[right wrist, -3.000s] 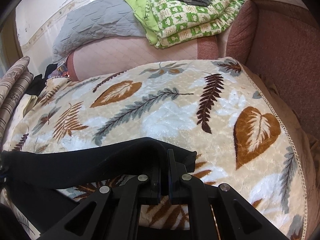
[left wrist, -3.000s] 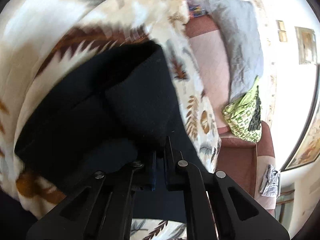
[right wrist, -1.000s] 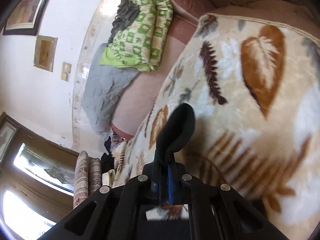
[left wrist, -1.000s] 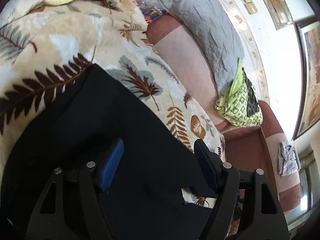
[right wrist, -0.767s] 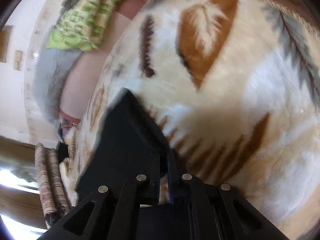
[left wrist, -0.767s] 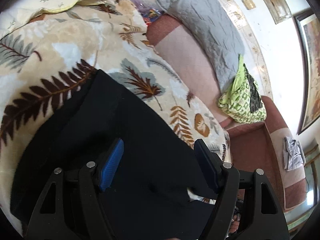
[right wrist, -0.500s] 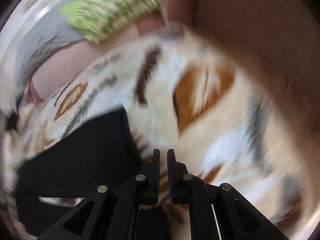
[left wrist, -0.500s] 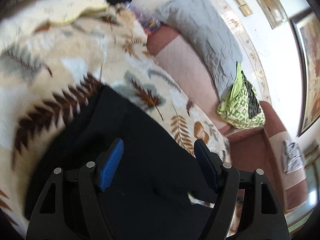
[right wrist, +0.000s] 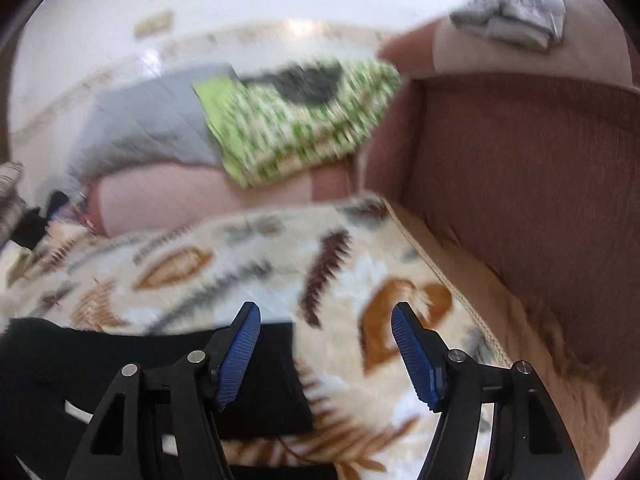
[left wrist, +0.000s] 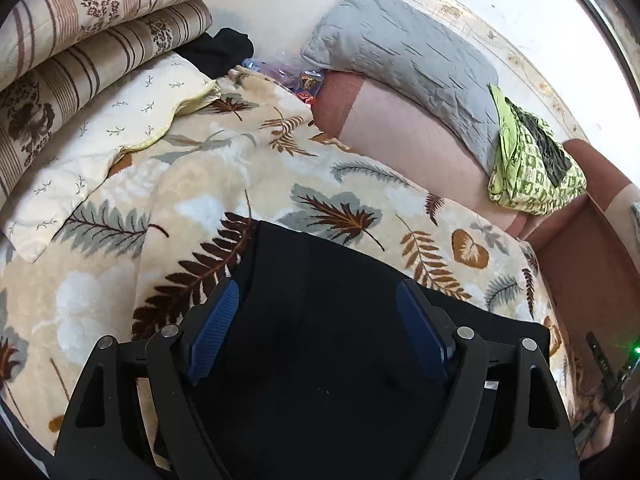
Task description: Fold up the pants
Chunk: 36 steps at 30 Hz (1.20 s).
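One pair of black pants (left wrist: 332,320) lies folded flat on the leaf-print blanket (left wrist: 208,208) that covers the sofa seat, and the right wrist view catches its end as a dark slab (right wrist: 160,364) at the lower left. Two grippers show, each with two blue-padded fingers. The left gripper (left wrist: 318,328) hangs above the pants with its jaws spread wide, having just opened a little further; the cloth lies below the gap and neither pad presses on it. The right gripper (right wrist: 326,344) has just sprung apart, and between its jaws there is only blanket; its left finger overlaps the pants' edge in the view, though the blur hides whether it touches. Behind, along the sofa back, sit one grey quilted cushion (left wrist: 408,64) and one green patterned bundle (left wrist: 532,172). Two striped rolled blankets (left wrist: 80,32) are stacked at the far left, above one pale floral pillowcase (left wrist: 120,128).
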Each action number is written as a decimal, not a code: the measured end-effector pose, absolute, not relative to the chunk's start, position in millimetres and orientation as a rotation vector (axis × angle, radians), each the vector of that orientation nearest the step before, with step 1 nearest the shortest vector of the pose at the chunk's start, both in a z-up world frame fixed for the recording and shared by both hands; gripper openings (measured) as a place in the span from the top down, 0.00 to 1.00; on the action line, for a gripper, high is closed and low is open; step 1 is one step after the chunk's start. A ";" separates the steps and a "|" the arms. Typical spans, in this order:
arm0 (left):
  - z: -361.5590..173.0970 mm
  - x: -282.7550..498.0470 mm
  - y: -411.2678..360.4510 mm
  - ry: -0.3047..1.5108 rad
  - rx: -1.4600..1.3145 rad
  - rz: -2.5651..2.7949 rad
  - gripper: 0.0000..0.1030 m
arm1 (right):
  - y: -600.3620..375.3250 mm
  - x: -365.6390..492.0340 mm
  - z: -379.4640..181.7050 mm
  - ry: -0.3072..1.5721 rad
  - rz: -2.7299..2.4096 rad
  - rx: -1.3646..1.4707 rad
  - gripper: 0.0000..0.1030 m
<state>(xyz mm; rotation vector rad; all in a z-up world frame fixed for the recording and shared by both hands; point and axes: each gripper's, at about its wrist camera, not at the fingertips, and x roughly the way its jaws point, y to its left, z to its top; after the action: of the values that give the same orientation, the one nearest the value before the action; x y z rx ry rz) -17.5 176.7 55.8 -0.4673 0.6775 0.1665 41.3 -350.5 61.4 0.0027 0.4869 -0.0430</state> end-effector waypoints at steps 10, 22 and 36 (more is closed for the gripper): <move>59.7 -14.9 146.7 0.659 -0.248 0.302 0.21 | -336.2 57.5 39.2 0.648 -0.071 -0.150 0.35; 59.0 -17.9 161.2 0.672 -0.329 0.324 0.21 | -328.0 52.8 35.9 0.576 -0.046 -0.222 0.35; 66.3 2.0 222.4 0.605 -0.550 0.134 0.21 | -346.2 64.3 30.5 0.632 -0.082 -0.153 0.35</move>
<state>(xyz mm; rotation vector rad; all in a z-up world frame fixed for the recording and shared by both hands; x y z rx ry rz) 2.0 222.4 66.3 -0.5502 0.6051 0.1342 64.3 -346.2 30.5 -0.1531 0.6318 -0.0823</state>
